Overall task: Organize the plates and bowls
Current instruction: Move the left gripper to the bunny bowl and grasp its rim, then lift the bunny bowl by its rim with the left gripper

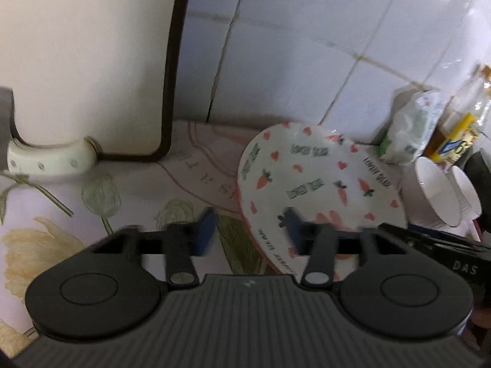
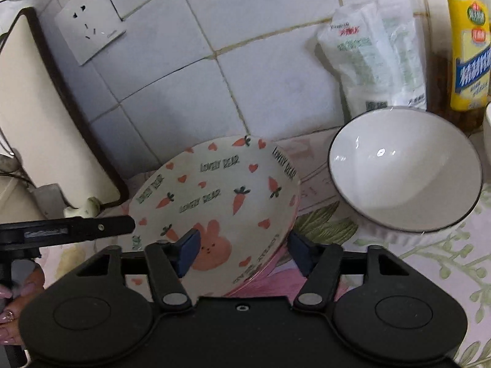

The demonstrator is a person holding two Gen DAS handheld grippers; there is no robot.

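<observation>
A carrot-and-rabbit patterned plate (image 2: 221, 196) is tilted up off the flowered cloth. My right gripper (image 2: 245, 248) stands open, its blue pads either side of the plate's near rim; contact is unclear. The same plate (image 1: 313, 181) shows in the left wrist view, right of centre. My left gripper (image 1: 248, 230) is open and empty, its right pad in front of the plate's lower edge. A white bowl with a dark rim (image 2: 405, 171) stands right of the plate. Two white bowls (image 1: 442, 196) show at the far right of the left view.
A cream appliance with a dark frame (image 2: 46, 116) stands at the left against the tiled wall. A white wall socket (image 2: 89, 27) is above it. A white packet (image 2: 377, 58) and a yellow-labelled bottle (image 2: 469, 52) stand at the back right.
</observation>
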